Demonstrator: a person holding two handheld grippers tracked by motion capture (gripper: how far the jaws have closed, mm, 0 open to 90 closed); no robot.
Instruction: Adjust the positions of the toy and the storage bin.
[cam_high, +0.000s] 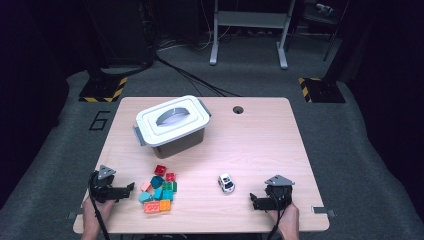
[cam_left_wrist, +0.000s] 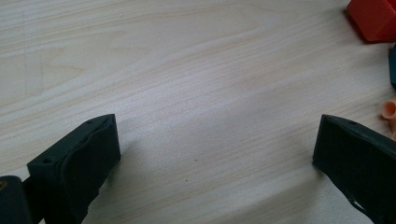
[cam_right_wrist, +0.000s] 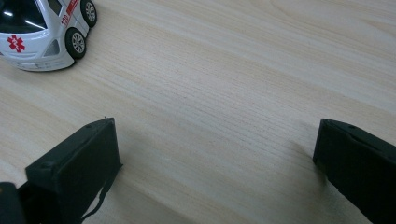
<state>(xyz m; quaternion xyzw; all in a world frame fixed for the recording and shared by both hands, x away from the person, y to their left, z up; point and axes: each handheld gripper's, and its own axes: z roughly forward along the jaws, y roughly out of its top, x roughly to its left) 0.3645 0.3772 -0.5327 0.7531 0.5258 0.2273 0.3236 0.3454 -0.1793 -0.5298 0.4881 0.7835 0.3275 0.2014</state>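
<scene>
Toy ambulance (cam_high: 226, 182) on the table (cam_high: 260, 140) near the right gripper (cam_high: 256, 202), probably light, stiff, free-rolling, best pinched across its sides; building blocks (cam_high: 159, 191) heaped beside the left gripper (cam_high: 131, 188), likewise light; both sets of jaws spread wide, empty; lidded bin (cam_high: 172, 125) beyond, contents hidden.

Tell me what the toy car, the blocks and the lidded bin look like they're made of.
Toy car: glossy white plastic by its shine, with printed red markings. Blocks: probably moulded plastic, in solid bright colours with studs on top. Bin: likely plastic, grey body, smooth white lid with a recessed handle.
</scene>
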